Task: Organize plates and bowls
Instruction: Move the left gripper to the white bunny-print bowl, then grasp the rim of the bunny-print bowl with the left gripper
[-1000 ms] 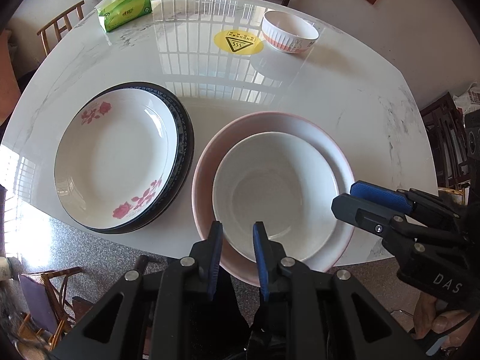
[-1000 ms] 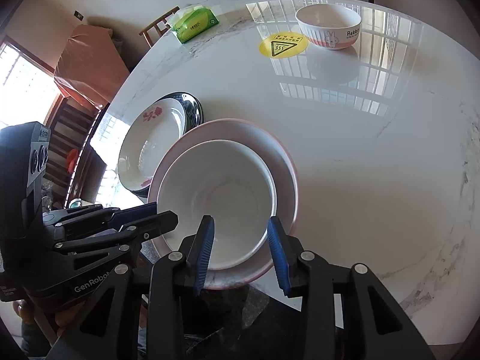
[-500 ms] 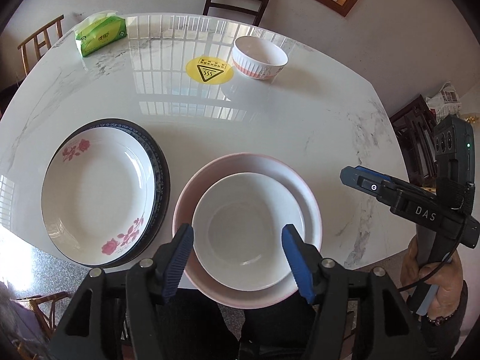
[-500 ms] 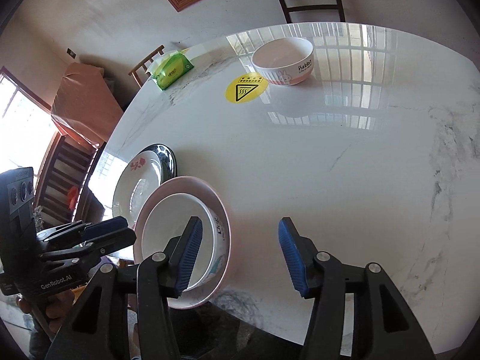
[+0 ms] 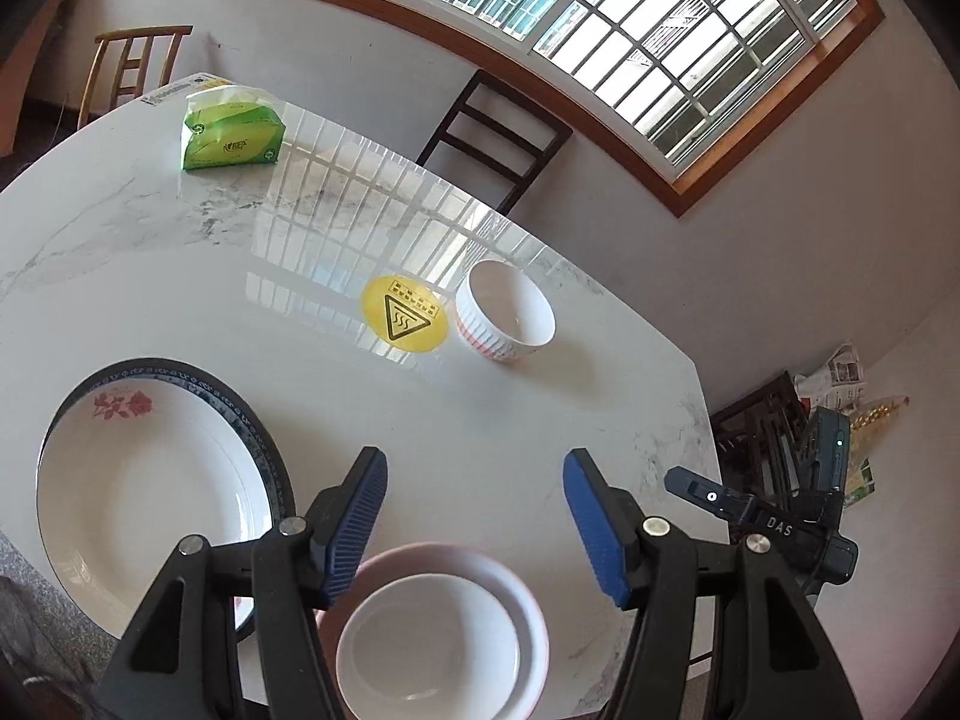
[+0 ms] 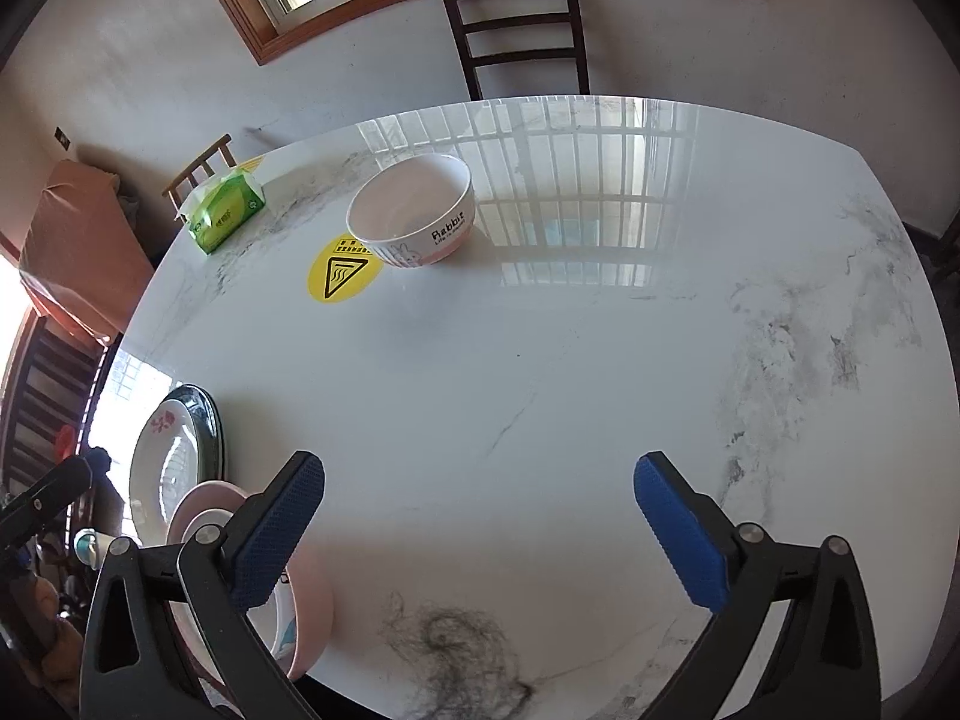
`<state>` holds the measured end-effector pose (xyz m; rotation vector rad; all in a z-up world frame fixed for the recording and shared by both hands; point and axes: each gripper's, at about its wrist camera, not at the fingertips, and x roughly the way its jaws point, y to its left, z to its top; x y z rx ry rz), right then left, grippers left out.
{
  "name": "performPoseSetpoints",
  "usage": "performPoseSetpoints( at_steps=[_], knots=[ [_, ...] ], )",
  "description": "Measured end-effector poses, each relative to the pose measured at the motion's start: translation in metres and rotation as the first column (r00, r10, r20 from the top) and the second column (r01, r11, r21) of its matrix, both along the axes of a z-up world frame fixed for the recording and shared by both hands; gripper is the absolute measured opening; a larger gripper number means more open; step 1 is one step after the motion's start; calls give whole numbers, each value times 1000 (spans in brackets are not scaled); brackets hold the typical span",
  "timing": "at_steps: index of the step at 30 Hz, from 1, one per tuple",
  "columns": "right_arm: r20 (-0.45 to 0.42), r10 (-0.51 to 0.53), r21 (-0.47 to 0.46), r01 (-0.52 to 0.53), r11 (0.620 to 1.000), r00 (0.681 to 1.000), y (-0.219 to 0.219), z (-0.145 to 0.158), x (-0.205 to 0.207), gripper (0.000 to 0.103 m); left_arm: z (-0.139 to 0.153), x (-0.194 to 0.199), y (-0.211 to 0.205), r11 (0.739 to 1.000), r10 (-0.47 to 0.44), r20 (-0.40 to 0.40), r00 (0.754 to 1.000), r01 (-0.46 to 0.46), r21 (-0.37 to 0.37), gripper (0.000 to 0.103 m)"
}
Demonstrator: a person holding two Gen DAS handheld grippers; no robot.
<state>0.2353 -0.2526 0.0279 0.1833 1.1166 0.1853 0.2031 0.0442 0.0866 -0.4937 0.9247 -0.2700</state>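
A white marble table is seen in both views. On it, at 8 o'clock in the left wrist view, a floral plate is stacked on a blue-rimmed plate. At 6 o'clock a pink plate is seen at the table's near edge, with a white bowl set inside it. In the right wrist view the same pair lies at 8 o'clock, partly hidden behind a finger. A ribbed bowl marked "Rabbit" stands well apart from the stacks, at 11 o'clock in the right wrist view, just beside a yellow sticker. A green tissue pack lies at the far edge, at 10 o'clock.

The left gripper is held above the pink plate with its jaws wide and nothing between them. The right gripper is held over bare marble, jaws likewise wide and empty.
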Motion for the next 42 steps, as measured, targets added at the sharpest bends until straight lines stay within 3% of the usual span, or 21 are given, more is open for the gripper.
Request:
performPoseSetpoints(
  at_steps=[2, 4, 6, 10, 12, 14, 16, 19, 23, 26, 28, 30, 32, 42],
  knots=[
    [3, -9, 64, 9, 998, 1000, -8, 4, 9, 103, 11, 17, -6, 994, -34, 34, 999, 31, 105, 62],
    [42, -17, 194, 9, 981, 999, -21, 4, 16, 103, 17, 35, -19, 972, -77, 39, 996, 66, 225, 62],
    [12, -19, 267, 15, 964, 1000, -29, -7, 30, 103, 19, 56, -25, 962, -95, 28, 995, 85, 261, 62],
    [-8, 18, 206, -16, 978, 1000, -30, -21, 63, 103, 18, 100, -38, 942, -98, -15, 995, 97, 322, 63],
    [-11, 7, 216, -5, 976, 1000, -33, -22, 80, 103, 13, 121, -44, 927, -91, -14, 996, 90, 365, 63],
    [-16, 13, 228, -9, 974, 1000, -33, -22, 100, 103, 1, 144, -52, 906, -105, -71, 992, 125, 404, 63],
    [-44, 24, 238, -13, 971, 999, -34, -27, 119, 103, -8, 163, -56, 906, -90, -90, 992, 119, 406, 63],
    [-89, 29, 341, 3, 940, 996, -36, -35, 144, 103, -26, 189, -61, 913, -91, -128, 988, 134, 384, 63],
    [-106, 42, 260, -13, 966, 994, -29, -39, 170, 103, -46, 214, -78, 891, -108, -147, 983, 161, 425, 63],
    [-91, 44, 331, -12, 944, 995, -30, -40, 183, 103, -58, 229, -85, 907, -130, -182, 975, 191, 375, 63],
    [-133, 17, 339, 29, 940, 991, -28, -47, 193, 103, -67, 234, -91, 909, -128, -211, 969, 200, 366, 63],
    [-155, -1, 334, 54, 941, 988, -25, -54, 199, 95, -73, 240, -94, 910, -121, -228, 966, 200, 364, 63],
    [-148, 31, 264, 9, 965, 989, -14, -57, 205, 85, -77, 243, -96, 908, -110, -231, 967, 192, 372, 63],
    [-147, 83, 222, -49, 974, 986, 9, -69, 222, 72, -95, 262, -103, 915, -89, -246, 965, 177, 363, 63]
  ],
)
